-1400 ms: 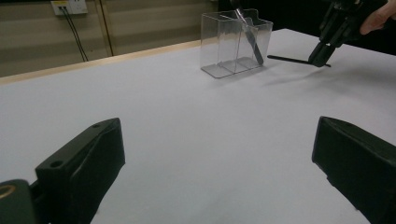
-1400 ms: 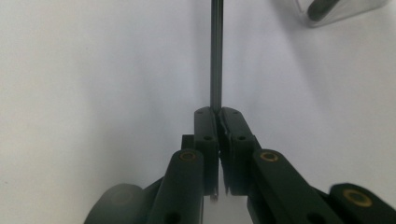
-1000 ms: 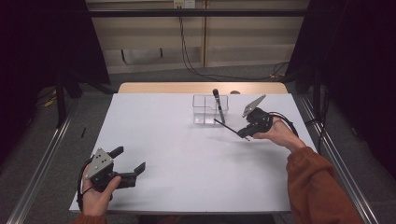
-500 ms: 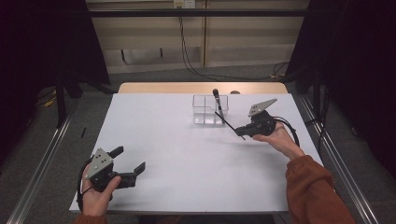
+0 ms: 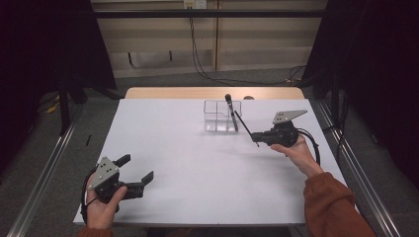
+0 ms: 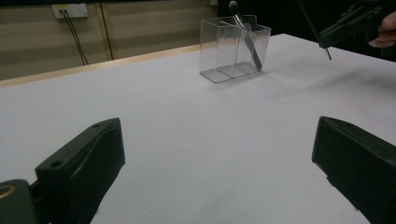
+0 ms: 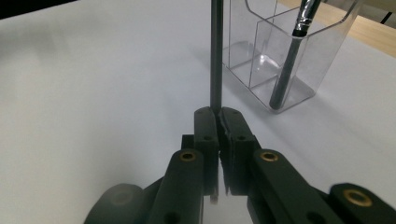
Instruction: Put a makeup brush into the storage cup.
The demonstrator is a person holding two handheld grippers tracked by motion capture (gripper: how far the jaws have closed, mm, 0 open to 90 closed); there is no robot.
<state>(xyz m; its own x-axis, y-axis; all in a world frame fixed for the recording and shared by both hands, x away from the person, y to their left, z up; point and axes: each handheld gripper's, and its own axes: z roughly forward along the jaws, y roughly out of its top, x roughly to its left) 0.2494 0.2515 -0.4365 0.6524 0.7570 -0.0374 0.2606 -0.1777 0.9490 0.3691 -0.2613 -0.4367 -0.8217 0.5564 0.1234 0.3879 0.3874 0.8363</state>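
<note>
A clear plastic holder (image 5: pixel 213 114) with compartments stands at the far middle of the white table (image 5: pixel 197 163). A dark brush (image 5: pixel 229 109) leans upright in it. To its right, my right gripper (image 5: pixel 257 137) is shut on a thin dark stick (image 5: pixel 244 126) that slants up toward the holder. In the right gripper view the jaws (image 7: pixel 218 116) pinch the stick (image 7: pixel 216 56) just short of the holder (image 7: pixel 327 42) and the brush (image 7: pixel 289 60). My left gripper (image 5: pixel 136 168) rests at the near left, open and holding nothing (image 6: pixel 219 140).
The table's wooden far edge (image 5: pixel 212 92) lies behind the holder. Metal rails (image 5: pixel 44 168) run along both sides of the table on the floor. Cables (image 5: pixel 197 54) hang on the wall behind. A person's orange sleeve (image 5: pixel 331 207) comes in at the near right.
My right gripper has shifted a little right and toward the near side with the stick still pinched. The left gripper has stayed where it was.
</note>
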